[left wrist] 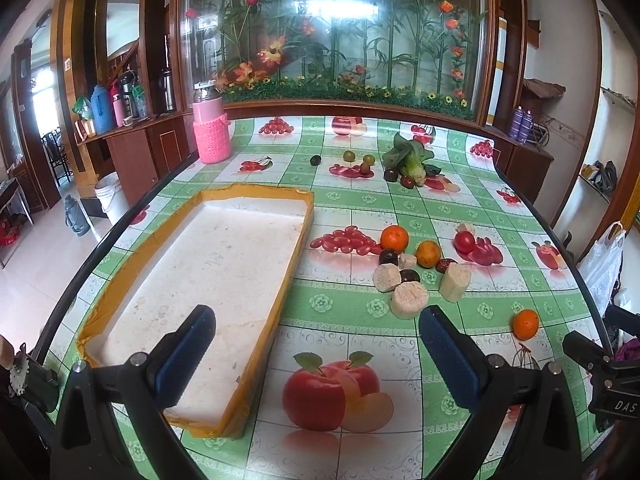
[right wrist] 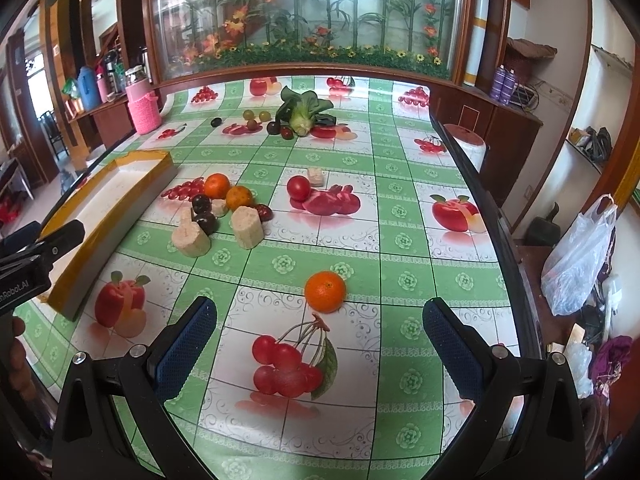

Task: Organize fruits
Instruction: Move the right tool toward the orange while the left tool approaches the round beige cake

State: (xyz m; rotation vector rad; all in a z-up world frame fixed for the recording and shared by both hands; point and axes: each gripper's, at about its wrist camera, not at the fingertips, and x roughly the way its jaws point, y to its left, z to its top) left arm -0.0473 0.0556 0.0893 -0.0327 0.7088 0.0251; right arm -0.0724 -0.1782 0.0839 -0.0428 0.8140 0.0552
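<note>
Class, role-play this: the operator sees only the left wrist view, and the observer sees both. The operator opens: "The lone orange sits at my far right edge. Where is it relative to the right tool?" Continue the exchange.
Observer: The orange lies on the tablecloth just ahead of the right tool, roughly centred between its fingers.
Operator: Is that tool open? I only see its side.
Observer: Yes, it is open, with the fingers wide apart and holding nothing.
Operator: Is there anything past the tablecloth on the right?
Observer: A white cylinder stands just beyond that edge, farther back than the orange.
</note>
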